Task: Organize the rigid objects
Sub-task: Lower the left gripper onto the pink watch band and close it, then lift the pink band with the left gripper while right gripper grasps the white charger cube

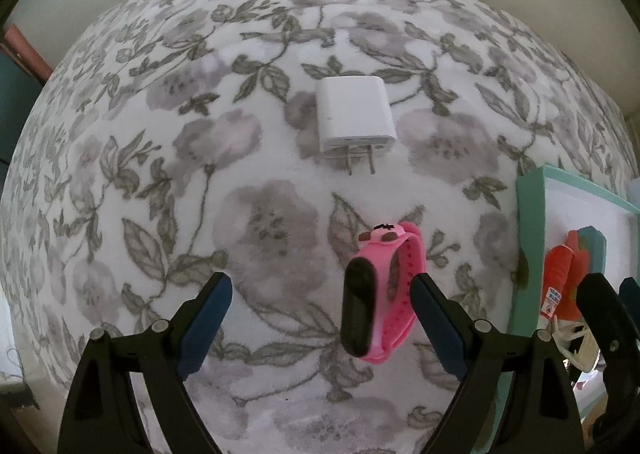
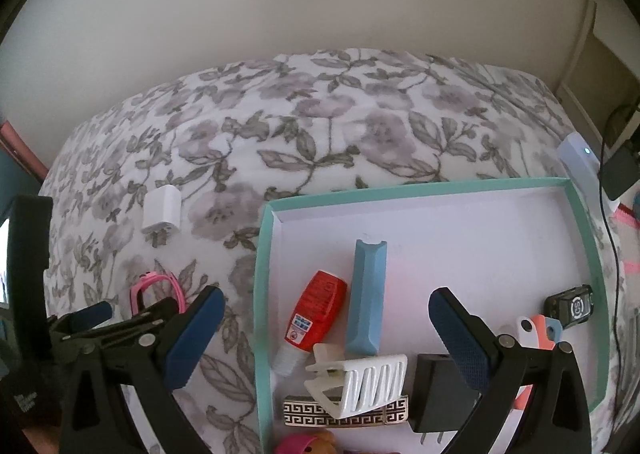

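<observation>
A pink watch band (image 1: 394,294) with a black face lies on the flowered bedspread (image 1: 160,174). It sits between the fingers of my left gripper (image 1: 324,318), nearer the right finger, and neither pad presses on it. That gripper is open. A white plug charger (image 1: 354,114) lies farther back, prongs toward me. My right gripper (image 2: 328,334) hangs open over the teal-rimmed tray (image 2: 264,294) with nothing held. The tray holds a red bottle (image 2: 316,314), a blue bar (image 2: 366,294), a white hair claw (image 2: 360,378), a patterned barrette (image 2: 304,412) and a black charger (image 2: 430,394).
The tray's far half is bare white. A small black device (image 2: 572,304) and coloured clips lie at its right side. A white bar with a lit dot (image 2: 580,162) and a black cable run past the bed's right edge. A pale wall stands behind the bed.
</observation>
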Demonstrator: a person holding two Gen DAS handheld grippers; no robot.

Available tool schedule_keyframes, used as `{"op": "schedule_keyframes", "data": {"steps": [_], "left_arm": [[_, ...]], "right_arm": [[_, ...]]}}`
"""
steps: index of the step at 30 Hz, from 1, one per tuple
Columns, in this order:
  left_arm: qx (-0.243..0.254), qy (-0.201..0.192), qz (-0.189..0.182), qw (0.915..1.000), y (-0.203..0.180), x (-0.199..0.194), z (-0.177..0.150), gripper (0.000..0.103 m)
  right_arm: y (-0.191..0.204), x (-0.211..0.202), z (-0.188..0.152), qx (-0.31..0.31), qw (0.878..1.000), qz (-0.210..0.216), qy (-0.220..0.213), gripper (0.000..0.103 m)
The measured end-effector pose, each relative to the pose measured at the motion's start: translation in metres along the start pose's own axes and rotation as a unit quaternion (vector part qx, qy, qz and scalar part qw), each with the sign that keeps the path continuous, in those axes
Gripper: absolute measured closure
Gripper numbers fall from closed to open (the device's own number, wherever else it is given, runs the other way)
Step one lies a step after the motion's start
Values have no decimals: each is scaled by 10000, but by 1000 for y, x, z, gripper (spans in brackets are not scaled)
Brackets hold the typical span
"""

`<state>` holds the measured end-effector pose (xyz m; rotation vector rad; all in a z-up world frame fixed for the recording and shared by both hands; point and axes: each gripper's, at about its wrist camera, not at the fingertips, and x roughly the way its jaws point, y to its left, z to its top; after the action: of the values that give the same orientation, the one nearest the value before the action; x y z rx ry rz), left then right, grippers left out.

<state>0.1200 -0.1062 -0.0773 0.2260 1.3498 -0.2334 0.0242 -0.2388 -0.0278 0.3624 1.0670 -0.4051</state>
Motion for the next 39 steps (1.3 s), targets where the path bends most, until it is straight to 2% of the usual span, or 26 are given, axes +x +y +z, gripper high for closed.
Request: {"op": "schedule_keyframes", "data": {"steps": [3, 8, 13, 16, 17, 20, 26, 30, 39], "left_arm": [[-50, -27, 5, 10000, -1, -2, 2, 12], [-238, -112, -200, 9995, 7, -16, 5, 12], [-125, -125, -371, 9992, 3, -22, 6, 12], [70, -10, -280, 9996, -6, -17, 2, 12], [114, 8, -270, 9996, -9, -15, 0, 13], [202, 61, -318, 9993, -16, -11, -1, 36], [346, 73, -355, 9987, -19, -8, -9, 52], [262, 77, -479, 9985, -19, -11, -16, 52], [-415, -84, -690, 9967, 29, -16, -6, 52]], "right_arm": [[-1, -1, 0, 19, 10000, 10, -8, 0], [-6, -1, 1, 103, 9999, 22, -21, 0], [-9, -1, 0, 181, 9998, 3, -9, 0], [-10, 0, 0, 198, 9998, 0, 10, 0], [-10, 0, 0, 197, 9998, -8, 15, 0], [-9, 0, 0, 192, 9998, -24, 22, 0], [-4, 0, 0, 105, 9999, -48, 16, 0], [0, -2, 0, 16, 10000, -57, -16, 0], [21, 1, 5, -347, 9993, -140, -33, 0]]}}
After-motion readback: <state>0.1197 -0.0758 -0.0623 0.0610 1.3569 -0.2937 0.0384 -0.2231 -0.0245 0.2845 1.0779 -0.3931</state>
